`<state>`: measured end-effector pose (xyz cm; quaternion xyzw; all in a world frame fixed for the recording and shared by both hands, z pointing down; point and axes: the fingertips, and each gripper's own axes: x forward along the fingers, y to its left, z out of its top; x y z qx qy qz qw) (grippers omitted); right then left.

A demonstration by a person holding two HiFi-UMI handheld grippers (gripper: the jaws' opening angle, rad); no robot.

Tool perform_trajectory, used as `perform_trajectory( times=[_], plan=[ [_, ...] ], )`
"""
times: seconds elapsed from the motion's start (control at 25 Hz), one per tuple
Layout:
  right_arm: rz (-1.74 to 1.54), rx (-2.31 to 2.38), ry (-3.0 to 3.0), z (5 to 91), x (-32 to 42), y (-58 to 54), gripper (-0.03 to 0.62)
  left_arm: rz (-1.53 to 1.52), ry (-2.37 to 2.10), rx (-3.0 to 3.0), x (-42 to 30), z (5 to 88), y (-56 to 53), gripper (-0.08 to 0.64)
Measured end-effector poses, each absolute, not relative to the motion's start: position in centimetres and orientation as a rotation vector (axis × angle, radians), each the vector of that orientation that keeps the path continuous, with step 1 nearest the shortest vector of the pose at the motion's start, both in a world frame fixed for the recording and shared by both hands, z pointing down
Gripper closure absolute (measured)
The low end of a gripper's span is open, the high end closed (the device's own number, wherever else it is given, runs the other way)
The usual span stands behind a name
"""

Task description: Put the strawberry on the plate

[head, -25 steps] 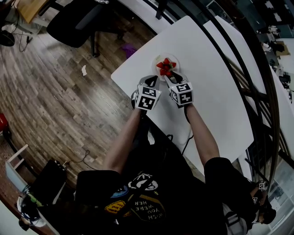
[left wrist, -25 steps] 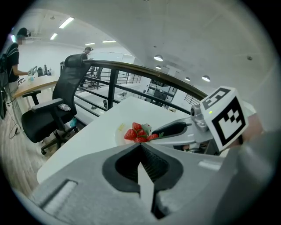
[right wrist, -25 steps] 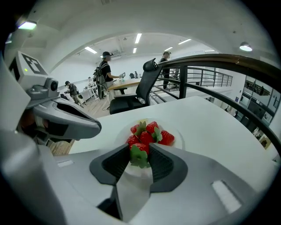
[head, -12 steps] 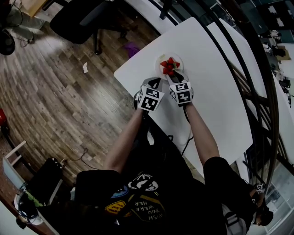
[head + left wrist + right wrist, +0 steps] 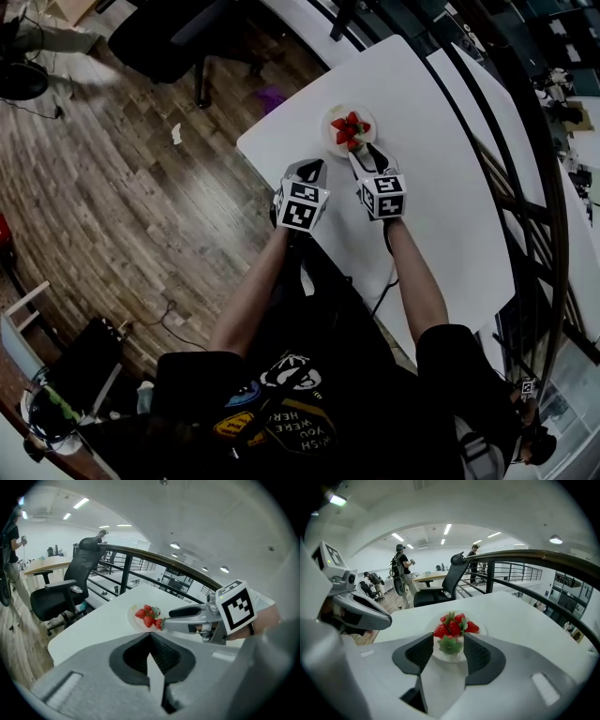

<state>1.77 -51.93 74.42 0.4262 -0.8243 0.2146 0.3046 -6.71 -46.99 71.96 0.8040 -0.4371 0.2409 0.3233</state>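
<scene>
A: Where does the top camera sit?
B: High above and behind both claws. It looks steeply down at the surface (image 5: 422, 122) from far off.
A: And the other two?
B: One rides on the left claw (image 5: 150, 641), one on the right claw (image 5: 449, 644). Each looks out past its own tips, close up. Both see the plate (image 5: 132, 618) ahead, and the other claw beside them.

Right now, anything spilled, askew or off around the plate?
Nothing stands out. The strawberries sit heaped on the plate, none on the table. The right gripper, jaws just opened, straddles the nearest strawberry at the plate's near edge.
</scene>
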Motion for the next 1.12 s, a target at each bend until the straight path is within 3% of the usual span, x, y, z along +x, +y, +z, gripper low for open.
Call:
perform_trajectory(
  times=[0.12,0.52,1.12],
  plan=[
    [0.564,1.176,-2.248,71.9,2.2,-50.9,0.398,0.61,-1.171,2.123,-6.8,70.6,-46.3,0.555],
    [0.476,1.34,-2.454,59.9,3.7,-43.5,0.528,0.507,-1.28,2.265,-4.2,61.7,-41.2,0.555],
    [0.41,1.412,-2.584,51.9,8.4,-33.9,0.589,0.346,-1.517,2.372,-3.1,51.7,-33.9,0.555]
  ],
)
